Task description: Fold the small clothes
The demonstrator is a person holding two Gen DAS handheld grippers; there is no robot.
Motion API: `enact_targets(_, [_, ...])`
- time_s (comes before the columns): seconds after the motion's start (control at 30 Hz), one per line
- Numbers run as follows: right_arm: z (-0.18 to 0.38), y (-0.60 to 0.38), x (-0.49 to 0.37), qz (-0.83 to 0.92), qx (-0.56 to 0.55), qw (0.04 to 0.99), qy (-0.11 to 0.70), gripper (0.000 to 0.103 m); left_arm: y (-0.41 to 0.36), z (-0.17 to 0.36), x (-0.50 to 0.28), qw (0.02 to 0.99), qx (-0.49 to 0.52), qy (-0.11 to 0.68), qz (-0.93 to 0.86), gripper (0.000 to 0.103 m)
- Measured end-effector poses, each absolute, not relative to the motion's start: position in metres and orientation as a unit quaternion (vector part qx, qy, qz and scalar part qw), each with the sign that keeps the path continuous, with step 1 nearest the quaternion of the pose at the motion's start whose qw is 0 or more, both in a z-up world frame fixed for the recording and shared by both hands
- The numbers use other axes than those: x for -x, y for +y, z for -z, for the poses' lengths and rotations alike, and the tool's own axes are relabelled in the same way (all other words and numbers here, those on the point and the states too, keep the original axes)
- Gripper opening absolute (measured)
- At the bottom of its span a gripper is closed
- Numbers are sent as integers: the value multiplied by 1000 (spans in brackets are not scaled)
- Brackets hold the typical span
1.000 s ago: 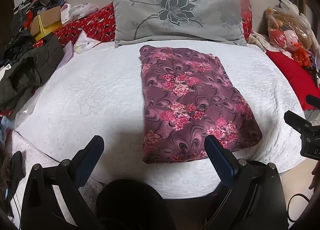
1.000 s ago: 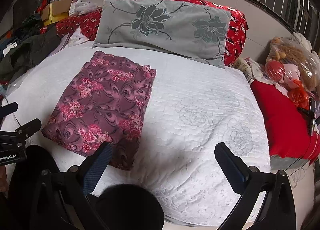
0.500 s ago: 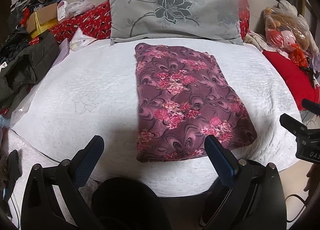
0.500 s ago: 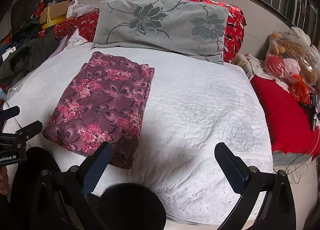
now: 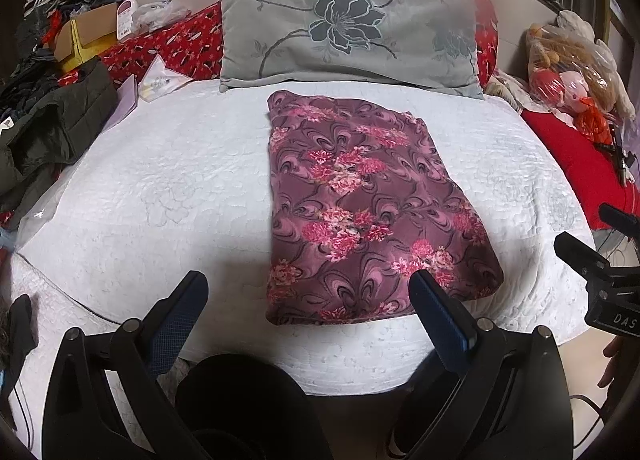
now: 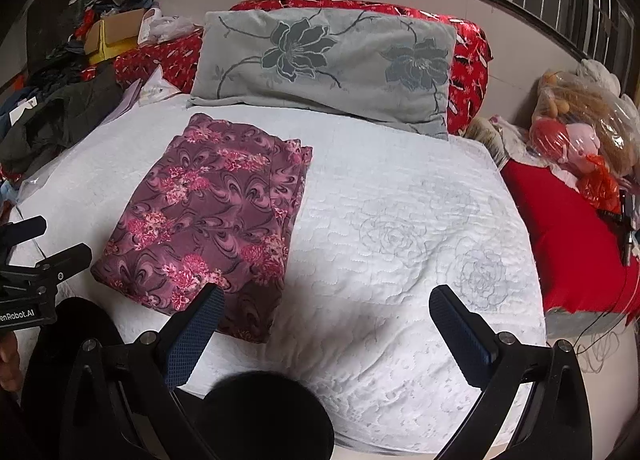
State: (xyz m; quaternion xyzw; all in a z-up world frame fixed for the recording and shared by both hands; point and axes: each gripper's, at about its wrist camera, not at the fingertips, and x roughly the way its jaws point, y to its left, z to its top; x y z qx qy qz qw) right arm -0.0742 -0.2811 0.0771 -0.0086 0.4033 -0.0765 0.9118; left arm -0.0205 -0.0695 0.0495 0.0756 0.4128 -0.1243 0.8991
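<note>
The left gripper (image 5: 304,296) hangs with its jaws spread wide and empty, low over the near edge of the bed (image 5: 160,187). Its right finger overlaps the near hem of the folded floral garment (image 5: 360,199), which lies just ahead and slightly right. The right gripper (image 6: 326,310) is also spread wide and holds nothing; from it the garment (image 6: 212,215) sits ahead to the left, its left finger over the near right corner. The garment's long axis runs away from the jaws toward the grey pillow (image 5: 348,35). Both grippers are close to the near hem, though the left one faces the garment more squarely.
</note>
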Motion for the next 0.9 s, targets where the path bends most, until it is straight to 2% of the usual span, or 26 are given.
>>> enact_targets(0.9, [-81,-285,89,79,3,917,391,103,-78,-56,33,905,-91,395,128,101])
